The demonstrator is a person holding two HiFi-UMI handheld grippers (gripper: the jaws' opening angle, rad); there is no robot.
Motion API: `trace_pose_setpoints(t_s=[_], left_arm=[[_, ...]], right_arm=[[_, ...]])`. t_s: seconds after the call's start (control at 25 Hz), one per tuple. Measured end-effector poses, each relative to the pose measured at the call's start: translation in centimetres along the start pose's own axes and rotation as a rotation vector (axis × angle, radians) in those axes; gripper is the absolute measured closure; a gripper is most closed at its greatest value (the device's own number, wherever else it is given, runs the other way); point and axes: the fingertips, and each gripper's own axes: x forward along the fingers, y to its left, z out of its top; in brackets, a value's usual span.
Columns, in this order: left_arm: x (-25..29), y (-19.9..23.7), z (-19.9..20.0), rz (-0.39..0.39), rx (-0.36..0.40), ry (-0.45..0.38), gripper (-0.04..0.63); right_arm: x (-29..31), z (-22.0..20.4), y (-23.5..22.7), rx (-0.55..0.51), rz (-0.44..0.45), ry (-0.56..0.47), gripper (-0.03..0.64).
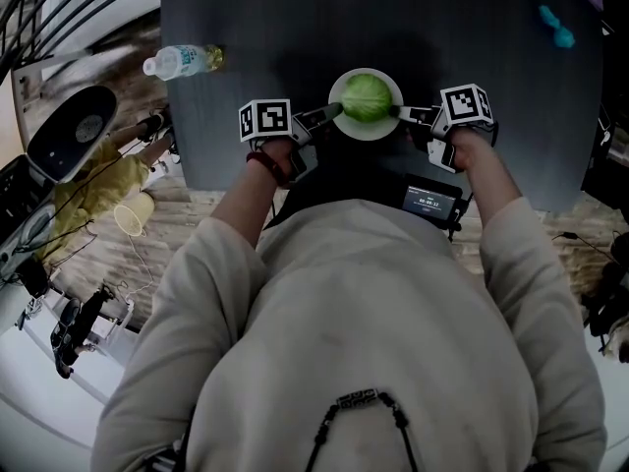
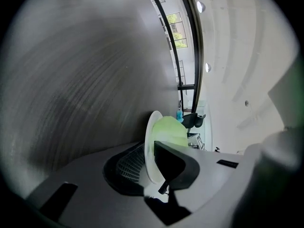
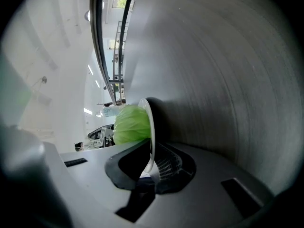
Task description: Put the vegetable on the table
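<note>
At the near edge of the table [image 1: 472, 116], the white plate [image 1: 340, 116] sits on or just above the dark top, with the green leafy vegetable [image 1: 367, 97] at its centre. 2 grippers flank it to keep the load level. The right gripper [image 1: 401, 113] pinches the rim firmly, while the left gripper [image 1: 329, 114] has its jaws slightly parted around the opposite rim, apparently loosened because the plate now seems supported from below.
</note>
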Motion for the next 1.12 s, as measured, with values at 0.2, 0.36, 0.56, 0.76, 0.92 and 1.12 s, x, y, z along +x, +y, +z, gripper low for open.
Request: trace_pose_setpoints(t_s=[0.2, 0.36, 0.56, 0.76, 0.92, 1.12], left_arm=[[0.0, 0.1, -0.3, 0.015, -0.001, 0.009, 0.535], [-0.2, 0.5, -0.7, 0.052, 0.028, 0.033, 0.506], [0.0, 0.7, -0.8, 0.064, 0.037, 0.037, 0.495], [0.5, 0.8, -0.7, 0.077, 0.049, 0.033, 0.492], [0.6, 0.8, -0.5, 0.084, 0.055, 0.03, 0.491], [1.0, 0.9, -0.3, 0.111, 0.085, 0.023, 0.477]], right_arm=[[0.0, 0.0, -0.1, -0.012, -0.046, -0.008, 0.588], [-0.3, 0.2, -0.3, -0.022, -0.066, -0.022, 0.554], [-0.4, 0.5, -0.8, -0.028, -0.079, -0.018, 0.549], [-0.6, 0.6, -1.2, -0.051, -0.114, -0.033, 0.548], [-0.3, 0.8, -1.3, -0.068, -0.15, -0.044, 0.528], [-0.7, 1.0, -1.6, -0.097, -0.187, -0.07, 0.502]])
